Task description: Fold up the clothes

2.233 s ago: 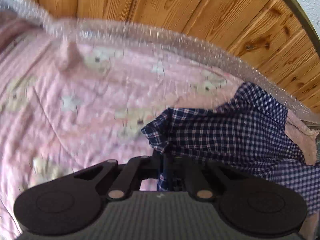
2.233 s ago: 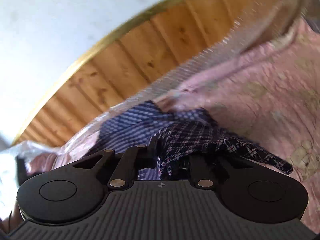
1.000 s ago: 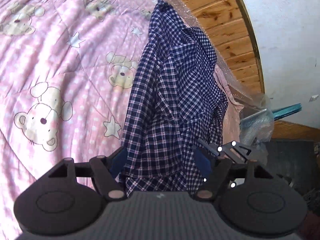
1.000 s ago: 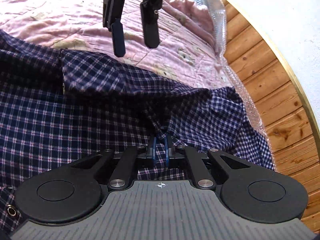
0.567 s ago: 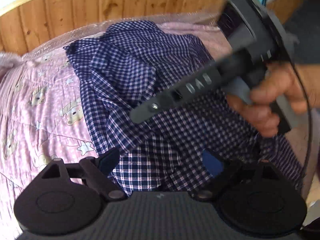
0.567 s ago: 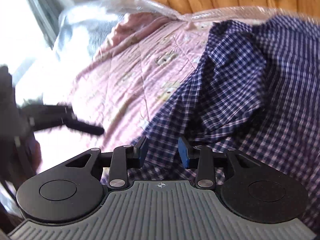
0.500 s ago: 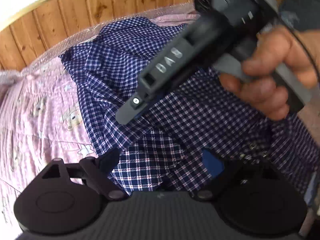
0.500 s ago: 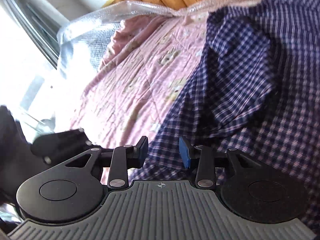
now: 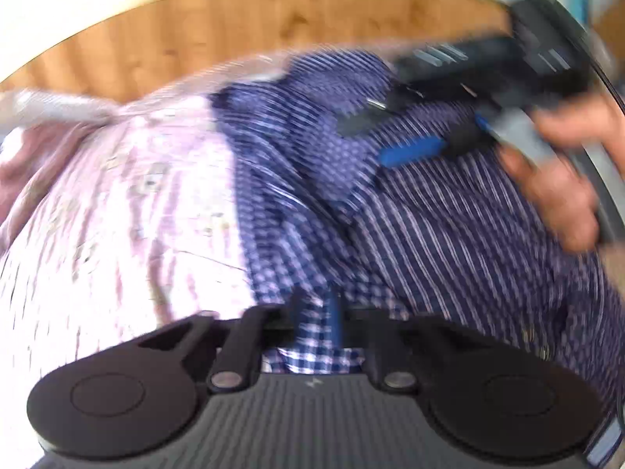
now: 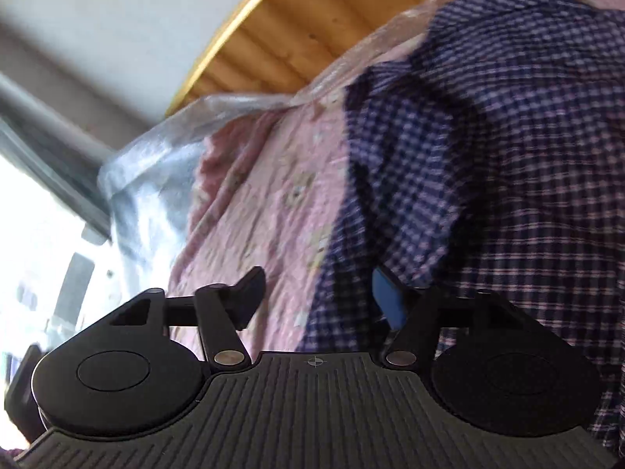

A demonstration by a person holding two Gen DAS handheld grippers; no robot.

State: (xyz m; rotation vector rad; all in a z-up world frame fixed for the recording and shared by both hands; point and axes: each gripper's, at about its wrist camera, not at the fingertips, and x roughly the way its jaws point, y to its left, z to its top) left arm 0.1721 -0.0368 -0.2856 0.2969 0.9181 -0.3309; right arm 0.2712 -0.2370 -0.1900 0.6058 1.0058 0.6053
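Jaws of our left gripper [image 9: 316,312] stand close together at the bottom centre of the left wrist view, and they have just been closing; a fold of the navy checked shirt [image 9: 429,234] sits between the two blue pads, which look pressed against it, though heavy blur softens every edge. We see that shirt spread over the centre and right of the frame on a pink quilt [image 9: 117,215], which fills the left. Wooden panelling [image 9: 234,31] curves across the top. At upper right our right gripper [image 9: 394,138] reaches in over the shirt, held by a hand [image 9: 554,179], its two fingers apart.

From the right wrist view, we find the right gripper's [image 10: 320,297] jaws wide apart, having just been opening, with nothing clamped. Between them lie the shirt's [image 10: 508,156] edge and a strip of the quilt [image 10: 273,215]. Its blue pad at right sits against the cloth. Clear plastic wrap [image 10: 156,164] bunches at centre left below the panelling [image 10: 281,51].
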